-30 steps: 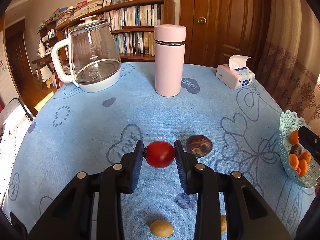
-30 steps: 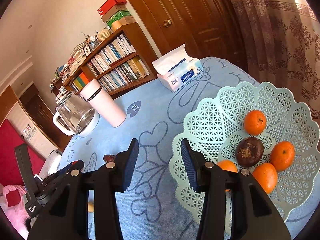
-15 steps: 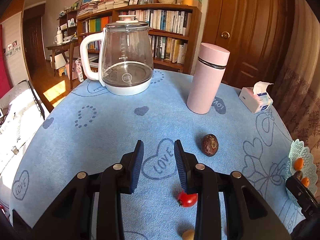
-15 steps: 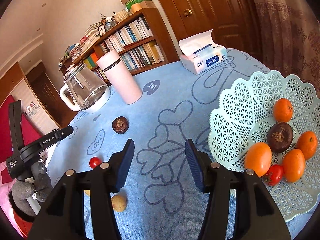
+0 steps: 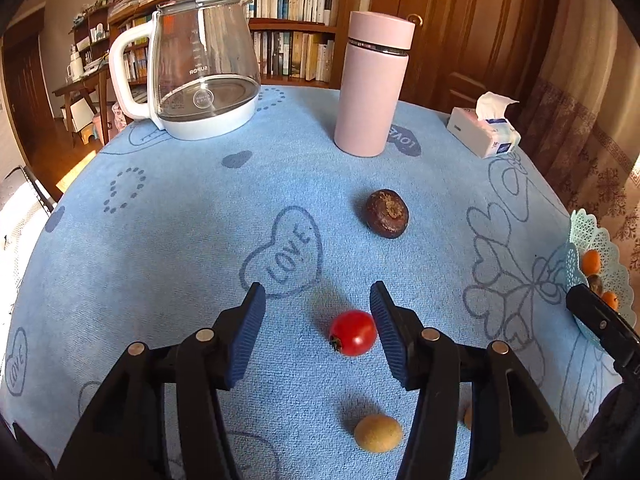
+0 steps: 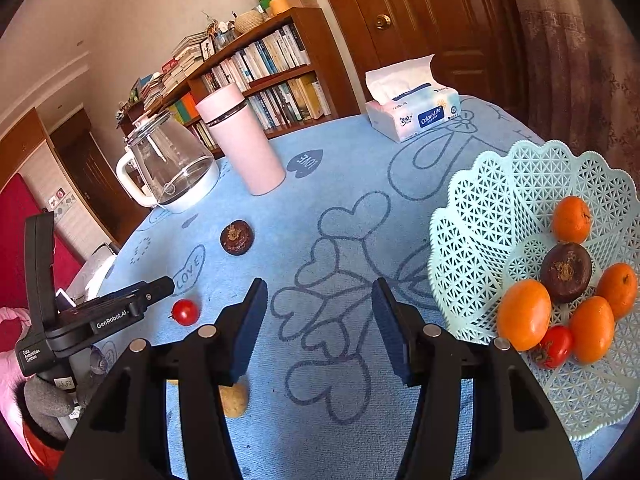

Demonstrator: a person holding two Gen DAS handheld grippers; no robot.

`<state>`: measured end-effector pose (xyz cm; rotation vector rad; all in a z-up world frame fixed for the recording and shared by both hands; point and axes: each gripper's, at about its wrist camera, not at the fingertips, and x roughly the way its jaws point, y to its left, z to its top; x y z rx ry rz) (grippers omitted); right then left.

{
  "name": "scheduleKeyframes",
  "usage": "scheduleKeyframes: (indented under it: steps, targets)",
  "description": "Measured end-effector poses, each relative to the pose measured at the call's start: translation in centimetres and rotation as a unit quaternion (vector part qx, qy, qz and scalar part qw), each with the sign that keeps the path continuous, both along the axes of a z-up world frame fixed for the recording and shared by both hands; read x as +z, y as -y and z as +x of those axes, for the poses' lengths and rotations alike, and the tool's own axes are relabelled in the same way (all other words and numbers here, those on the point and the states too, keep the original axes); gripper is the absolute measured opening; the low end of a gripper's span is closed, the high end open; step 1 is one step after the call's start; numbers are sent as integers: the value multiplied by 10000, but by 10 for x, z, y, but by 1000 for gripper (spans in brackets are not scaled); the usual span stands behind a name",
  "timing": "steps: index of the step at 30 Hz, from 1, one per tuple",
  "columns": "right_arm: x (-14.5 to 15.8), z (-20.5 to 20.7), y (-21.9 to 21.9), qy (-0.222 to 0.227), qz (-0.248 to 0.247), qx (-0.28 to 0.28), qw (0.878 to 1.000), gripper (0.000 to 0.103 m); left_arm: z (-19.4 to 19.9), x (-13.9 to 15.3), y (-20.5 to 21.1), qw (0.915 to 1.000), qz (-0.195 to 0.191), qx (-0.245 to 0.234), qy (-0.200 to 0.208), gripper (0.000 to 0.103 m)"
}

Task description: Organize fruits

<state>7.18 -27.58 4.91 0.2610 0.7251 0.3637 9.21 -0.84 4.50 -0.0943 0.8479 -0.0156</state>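
Tomato [image 5: 353,333], dropped earlier, lies between opening left hand-held gripper [image 5: 316,320] jaws.

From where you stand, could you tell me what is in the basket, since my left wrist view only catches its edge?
Observer: The basket holds five orange fruits, one dark brown fruit and a red tomato.
Operator: Is the right gripper carrying anything?
Observer: No, the right gripper is open over bare cloth, nothing between its pads.
Operator: How does my left gripper look from there?
Observer: The left gripper is opening just above the loose tomato, apart from it.
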Motion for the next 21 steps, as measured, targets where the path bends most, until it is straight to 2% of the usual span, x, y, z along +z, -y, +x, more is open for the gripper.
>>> scheduleKeyframes:
  steps: [6, 12, 15, 21]
  targets:
    - [-2, 0, -2, -18, -43, 37, 10000, 56, -3, -16, 11, 9992, 72, -314, -227, 54]
    - [-2, 1, -1, -21, -56, 32, 10000, 56, 1, -30, 15, 9985, 158, -367, -363, 38]
    - [-2, 1, -1, -15, -69, 32, 10000, 56, 0, -28, 12, 9989, 79, -323, -333, 29]
    - [-3, 2, -3, 22, -159, 12, 9999, 57, -9, -9, -4, 10000, 18, -32, -64, 29]
